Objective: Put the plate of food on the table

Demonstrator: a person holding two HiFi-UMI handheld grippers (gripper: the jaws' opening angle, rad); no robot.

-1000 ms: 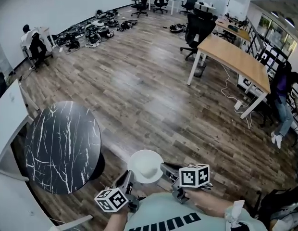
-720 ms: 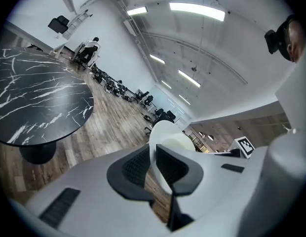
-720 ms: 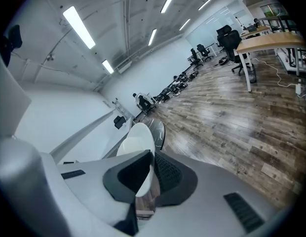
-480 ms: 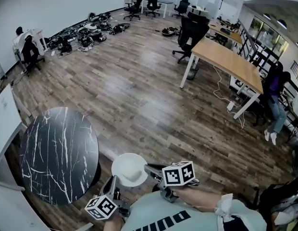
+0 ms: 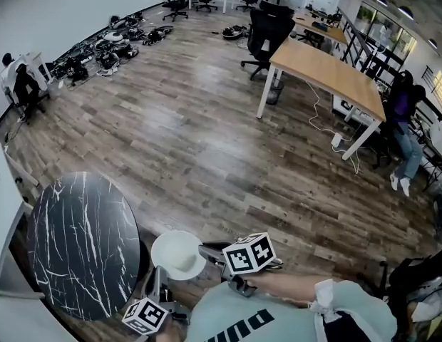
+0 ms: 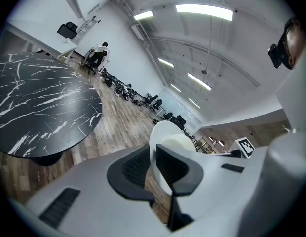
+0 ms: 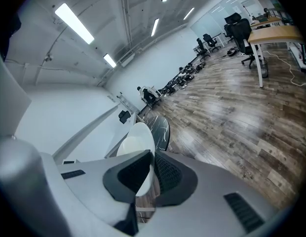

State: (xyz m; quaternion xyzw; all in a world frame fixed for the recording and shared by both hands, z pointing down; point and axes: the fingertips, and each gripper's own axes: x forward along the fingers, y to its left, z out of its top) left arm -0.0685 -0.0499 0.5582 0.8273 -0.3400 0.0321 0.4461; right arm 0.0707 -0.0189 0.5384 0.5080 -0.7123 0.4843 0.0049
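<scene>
Head view: the plate (image 5: 178, 254), white and round, hangs in the air over the wooden floor (image 5: 207, 141). It is just beside the right edge of the round black marble table (image 5: 78, 244), not on it. The left gripper (image 5: 158, 274) reaches its near-left rim and the right gripper (image 5: 205, 249) its right rim. The grip itself is too small to read from here. A wooden desk (image 5: 328, 73) stands well apart across the room.

Left gripper view: the 2 dark ribbed fingers (image 6: 138, 168) are almost together, pinching the plate (image 6: 165, 135) by its thin rim, which is seen edge-on. A pale rounded mound (image 6: 181, 144) shows on the plate's face, something the head view does not resolve. The table (image 6: 39, 107) spreads at the left, apart from the plate.

Right gripper view: these 2 fingers (image 7: 170, 174) likewise clamp the plate's (image 7: 135, 142) rim. The table (image 7: 162, 127) shows just beyond it, partly hidden by the plate.
</scene>
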